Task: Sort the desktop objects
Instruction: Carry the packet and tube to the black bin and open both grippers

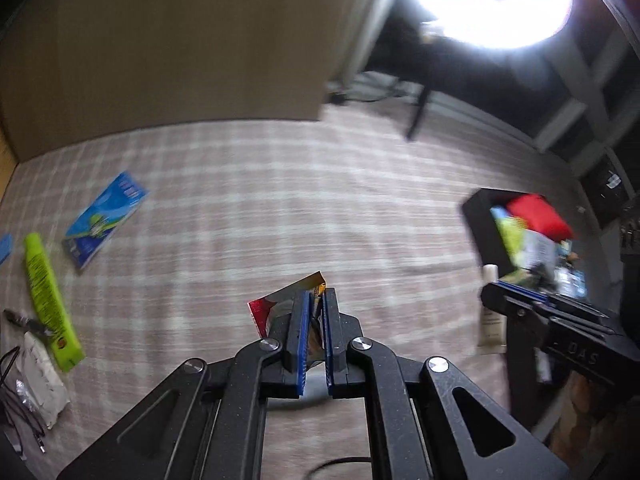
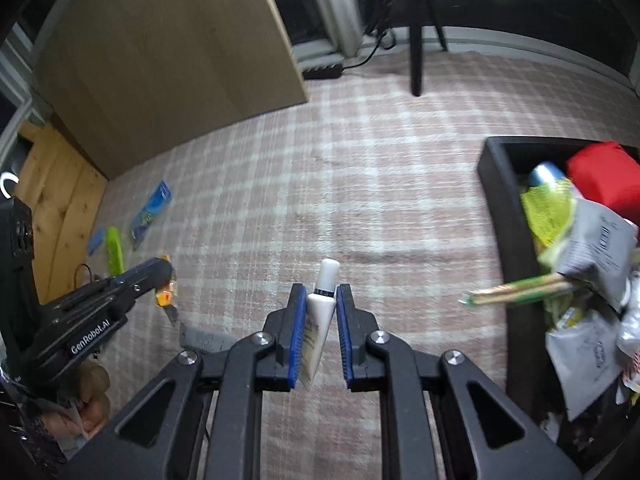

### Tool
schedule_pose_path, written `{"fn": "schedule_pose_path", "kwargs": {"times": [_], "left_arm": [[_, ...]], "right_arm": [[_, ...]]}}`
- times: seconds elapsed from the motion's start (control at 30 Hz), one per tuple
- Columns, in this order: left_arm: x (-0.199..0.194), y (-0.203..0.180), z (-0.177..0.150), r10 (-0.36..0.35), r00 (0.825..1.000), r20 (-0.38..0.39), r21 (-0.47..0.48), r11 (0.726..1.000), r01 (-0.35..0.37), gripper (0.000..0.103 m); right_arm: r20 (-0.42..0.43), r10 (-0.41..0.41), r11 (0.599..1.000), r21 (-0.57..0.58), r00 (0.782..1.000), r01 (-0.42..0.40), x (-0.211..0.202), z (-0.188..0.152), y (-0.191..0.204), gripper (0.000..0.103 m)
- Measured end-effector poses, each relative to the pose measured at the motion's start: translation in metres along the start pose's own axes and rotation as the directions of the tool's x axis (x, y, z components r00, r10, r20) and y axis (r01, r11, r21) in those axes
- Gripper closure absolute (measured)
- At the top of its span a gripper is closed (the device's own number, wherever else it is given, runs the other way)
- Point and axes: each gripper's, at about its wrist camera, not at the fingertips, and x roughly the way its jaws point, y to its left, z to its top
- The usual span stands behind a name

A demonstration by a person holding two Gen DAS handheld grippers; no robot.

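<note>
My left gripper (image 1: 316, 296) is shut on a red and orange sachet (image 1: 276, 308), held above the pink plaid cloth (image 1: 280, 200). In the right wrist view that gripper (image 2: 160, 272) comes in from the left with the sachet (image 2: 166, 296) hanging below its tips. My right gripper (image 2: 319, 292) is shut on a small white tube (image 2: 326, 276), cap pointing away from me. The tube (image 1: 491, 320) also shows in the left wrist view, at the right. A black box (image 2: 496, 184), crammed with packets and a red item, stands at the right.
On the cloth at the left lie a blue packet (image 1: 104, 220), a lime-green tube (image 1: 48, 300), a white pouch (image 1: 40, 376) and black cables. Wrapped chopsticks (image 2: 520, 290) stick out over the box wall. A wooden board (image 2: 160, 60) and a tripod leg (image 2: 416, 60) stand at the back.
</note>
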Motion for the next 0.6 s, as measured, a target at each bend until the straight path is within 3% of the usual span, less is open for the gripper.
{"fn": "schedule_pose_path", "kwargs": {"times": [0.13,0.33,0.6], "left_arm": [[0.0,-0.06,0.011,-0.063,0.998,0.002,0.073,0.995,0.062,0.097],[0.014,-0.151,0.013,-0.176,0.983,-0.049,0.177,0.967,0.182,0.097],[0.014,-0.27,-0.021,-0.297,0.943,-0.151,0.33,0.884,0.331,0.097]], "right_arm": [[0.046,-0.012,0.998,0.054,0.999,0.009,-0.024,-0.01,-0.024,0.088],[0.1,-0.06,0.985,0.168,0.993,0.043,-0.065,-0.034,-0.083,0.088],[0.145,-0.174,0.934,0.337,0.974,0.117,-0.125,-0.074,-0.179,0.088]]}}
